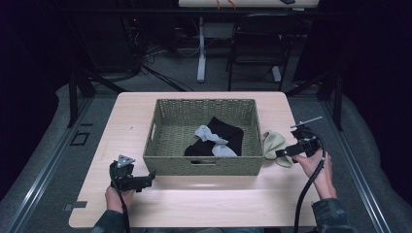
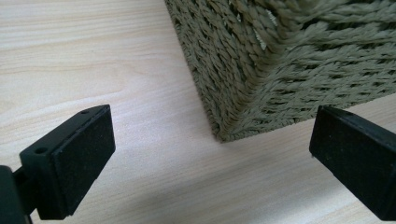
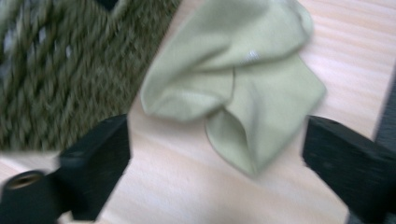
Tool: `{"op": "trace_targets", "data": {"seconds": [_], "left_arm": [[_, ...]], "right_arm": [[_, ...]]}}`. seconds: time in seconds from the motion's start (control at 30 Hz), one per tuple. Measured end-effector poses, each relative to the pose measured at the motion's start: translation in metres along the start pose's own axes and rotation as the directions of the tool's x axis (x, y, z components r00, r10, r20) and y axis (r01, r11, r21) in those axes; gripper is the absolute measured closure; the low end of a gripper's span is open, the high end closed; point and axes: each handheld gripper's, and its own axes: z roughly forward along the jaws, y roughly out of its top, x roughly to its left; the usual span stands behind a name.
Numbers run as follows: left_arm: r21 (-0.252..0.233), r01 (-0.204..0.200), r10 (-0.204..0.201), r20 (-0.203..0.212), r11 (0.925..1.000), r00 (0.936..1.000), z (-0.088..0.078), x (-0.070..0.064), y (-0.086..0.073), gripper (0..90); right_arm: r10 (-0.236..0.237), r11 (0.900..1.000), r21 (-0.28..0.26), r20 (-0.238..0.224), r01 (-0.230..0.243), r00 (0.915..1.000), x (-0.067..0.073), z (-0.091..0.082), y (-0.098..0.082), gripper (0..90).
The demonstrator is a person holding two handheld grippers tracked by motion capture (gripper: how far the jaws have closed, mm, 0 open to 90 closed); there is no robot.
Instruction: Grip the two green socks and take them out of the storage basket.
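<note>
A woven olive basket [image 1: 167,160] stands in the middle of the table and holds a black garment [image 1: 228,130] and a grey sock [image 1: 211,138]. A pale green cloth [image 1: 274,143] lies crumpled on the table just right of the basket. My right gripper [image 1: 279,154] hovers over that cloth [image 3: 243,93], open, jaws spread to either side of it. My left gripper [image 1: 151,175] is open near the basket's front left corner [image 2: 243,116], with bare tabletop between its jaws.
The light wooden table [image 1: 194,204] has free room along its front edge and on the left side. Behind the table are a dark chair [image 1: 257,43] and a white desk leg [image 1: 201,48] on a grey floor.
</note>
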Motion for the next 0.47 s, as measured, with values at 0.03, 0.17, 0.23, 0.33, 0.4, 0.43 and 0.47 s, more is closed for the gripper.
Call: {"op": "trace_targets", "data": {"seconds": [0.03, 0.17, 0.23, 0.33, 0.4, 0.43, 0.47], "left_arm": [[0.001, -0.002, 0.002, -0.003, 1.0, 1.0, 0.0, 0.0, 0.0, 0.2], [0.0, 0.001, -0.001, -0.008, 1.0, 1.0, 0.0, 0.001, 0.0, 0.2], [0.005, 0.002, -0.002, -0.011, 1.0, 0.9999, 0.0, 0.0, 0.0, 0.2], [0.003, 0.0, 0.0, -0.015, 1.0, 0.9999, 0.001, 0.0, 0.0, 0.2], [0.007, -0.002, 0.003, -0.018, 1.0, 0.9998, 0.002, 0.0, 0.0, 0.1], [0.006, -0.003, 0.003, -0.017, 1.0, 0.9999, 0.002, 0.0, 0.0, 0.2], [0.007, -0.004, 0.005, -0.017, 1.0, 0.9999, 0.002, -0.001, 0.001, 0.2]], "right_arm": [[-0.01, 1.0, -0.003, 0.011, 0.01, 0.9999, 0.001, -0.002, -0.006, 3.6], [-0.036, 0.998, -0.06, -0.01, 0.035, 0.9993, 0.008, -0.005, -0.033, 0.9], [-0.048, 0.996, -0.079, -0.017, 0.047, 0.9987, 0.009, -0.002, -0.044, 0.0], [-0.074, 0.994, -0.085, -0.01, 0.072, 0.9972, 0.01, 0.008, -0.061, 0.0], [-0.082, 0.994, -0.078, -0.008, 0.082, 0.9966, 0.008, 0.012, -0.067, 0.0], [-0.085, 0.993, -0.078, -0.013, 0.084, 0.9963, 0.006, 0.013, -0.068, 0.0], [-0.081, 0.993, -0.089, -0.016, 0.079, 0.9966, 0.004, 0.014, -0.068, 0.0]]}}
